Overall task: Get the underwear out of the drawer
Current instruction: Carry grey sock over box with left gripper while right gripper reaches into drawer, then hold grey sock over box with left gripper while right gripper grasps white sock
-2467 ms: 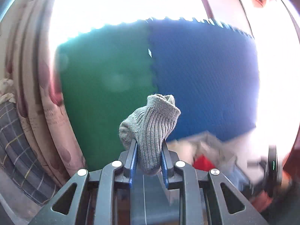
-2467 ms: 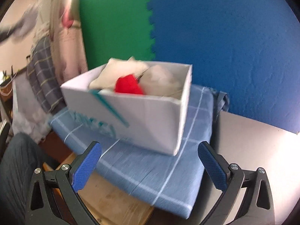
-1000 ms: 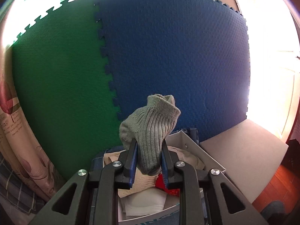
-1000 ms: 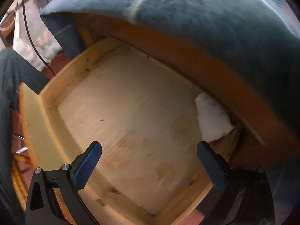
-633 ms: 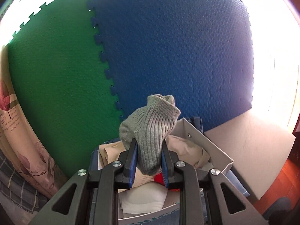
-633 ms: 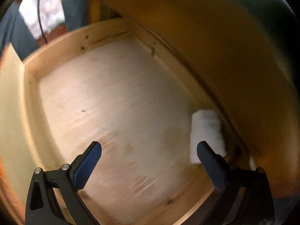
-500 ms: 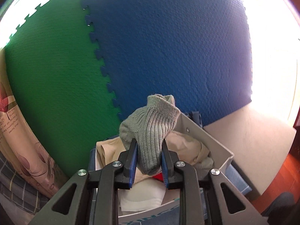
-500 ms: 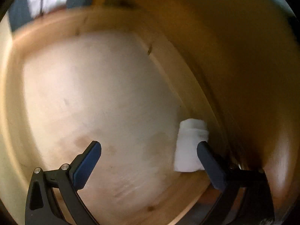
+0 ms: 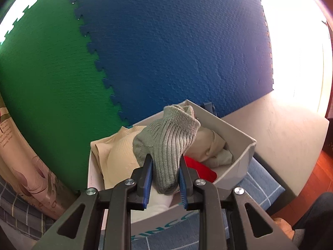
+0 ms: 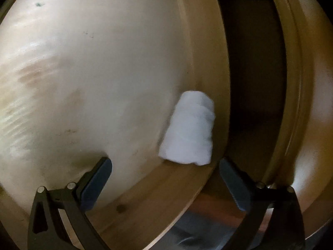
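Two foam mats, one green [image 9: 47, 79] and one blue [image 9: 177, 48], stand joined by toothed edges as a wall behind everything in the left wrist view, with a flowered curtain [image 9: 27, 166] at the left edge and bright light at the right. Below them a pale worktop [image 9: 287, 133] carries a blue checked cushion [image 9: 262, 189], and on that cushion sits a white cardboard box [image 9: 239, 166] filled with beige cloth [image 9: 116, 156], a red piece [image 9: 201, 170] and other folded garments. The left gripper [image 9: 165, 177] points down toward the box, its jaws pinching a grey ribbed sock [image 9: 168, 143] that stands up between the blue pads, above the box's contents. The right wrist view, somewhat blurred, looks into a pale wooden drawer [image 10: 93, 62] whose bare bottom fills most of the picture. A folded white piece of underwear [image 10: 189, 131] lies on that bottom against the drawer's wall, near a corner. The right gripper [image 10: 164, 175] is angled down into the drawer with its jaws spread wide, the white bundle just ahead of them and touching neither pad.
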Demonstrator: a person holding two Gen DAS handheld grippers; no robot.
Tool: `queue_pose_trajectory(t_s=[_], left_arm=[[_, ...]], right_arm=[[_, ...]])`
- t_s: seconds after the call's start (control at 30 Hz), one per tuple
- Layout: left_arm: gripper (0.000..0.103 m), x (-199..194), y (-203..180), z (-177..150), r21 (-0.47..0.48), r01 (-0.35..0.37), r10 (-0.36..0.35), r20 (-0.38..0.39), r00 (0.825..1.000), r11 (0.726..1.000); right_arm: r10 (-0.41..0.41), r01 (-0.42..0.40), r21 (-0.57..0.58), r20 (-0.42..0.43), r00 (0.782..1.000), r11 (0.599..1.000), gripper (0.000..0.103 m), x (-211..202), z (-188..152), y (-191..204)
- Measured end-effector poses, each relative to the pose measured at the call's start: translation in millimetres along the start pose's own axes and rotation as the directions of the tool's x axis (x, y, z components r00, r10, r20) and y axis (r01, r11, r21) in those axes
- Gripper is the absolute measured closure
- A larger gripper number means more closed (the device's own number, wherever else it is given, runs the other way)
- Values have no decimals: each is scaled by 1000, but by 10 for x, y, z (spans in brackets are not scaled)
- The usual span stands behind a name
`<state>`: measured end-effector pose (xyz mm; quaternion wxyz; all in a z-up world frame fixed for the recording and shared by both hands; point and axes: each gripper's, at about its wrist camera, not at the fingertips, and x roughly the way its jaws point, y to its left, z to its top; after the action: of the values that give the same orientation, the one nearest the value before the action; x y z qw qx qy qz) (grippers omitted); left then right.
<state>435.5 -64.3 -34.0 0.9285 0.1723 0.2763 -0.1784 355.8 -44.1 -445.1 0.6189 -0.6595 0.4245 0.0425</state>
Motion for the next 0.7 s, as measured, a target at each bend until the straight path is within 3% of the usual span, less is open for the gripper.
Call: queue_pose_trajectory(t_s=[0.1, 0.13, 0.33, 0.4, 0.43, 0.47, 0.53, 0.57, 0.63, 0.7], left_arm=[[81, 41, -37, -52, -16, 10, -11, -16, 1000, 1000], [81, 45, -37, -62, -21, 13, -14, -21, 1000, 1000], [81, 55, -80, -194, -32, 28, -29, -31, 999, 999], [80, 48, -63, -217, -46, 32, -33, -27, 999, 998], [80, 37, -63, -218, -46, 36, -37, -24, 999, 998], [80, 28, -53, -221, -46, 40, -41, -20, 999, 998], [80, 3, -24, -236, -60, 44, -44, -13, 999, 997], [80, -4, -3, -247, -68, 46, -47, -11, 999, 997], [80, -26, 30, -272, -79, 47, -47, -5, 999, 996], [80, -67, 95, -319, -97, 54, -54, 3, 999, 994]], right_arm=[[-125, 125, -52, 12, 992, 991, 0, 31, 124, 100], [-195, 197, -123, 28, 980, 973, 1, 48, 178, 189], [-298, 321, -260, 126, 946, 911, 2, 41, 249, 344], [-392, 405, -369, 115, 913, 837, 1, 125, 238, 468], [-376, 379, -404, 91, 922, 833, 3, 144, 201, 531], [-292, 293, -410, 66, 954, 864, 4, 105, 182, 535], [-202, 205, -344, 46, 978, 916, 3, 9, 227, 410], [-118, 118, -291, 19, 993, 949, 3, -81, 283, 297], [94, -98, -265, -27, 995, 959, 3, -250, 359, 178], [217, -222, -194, -44, 975, 956, 2, -348, 482, 63]])
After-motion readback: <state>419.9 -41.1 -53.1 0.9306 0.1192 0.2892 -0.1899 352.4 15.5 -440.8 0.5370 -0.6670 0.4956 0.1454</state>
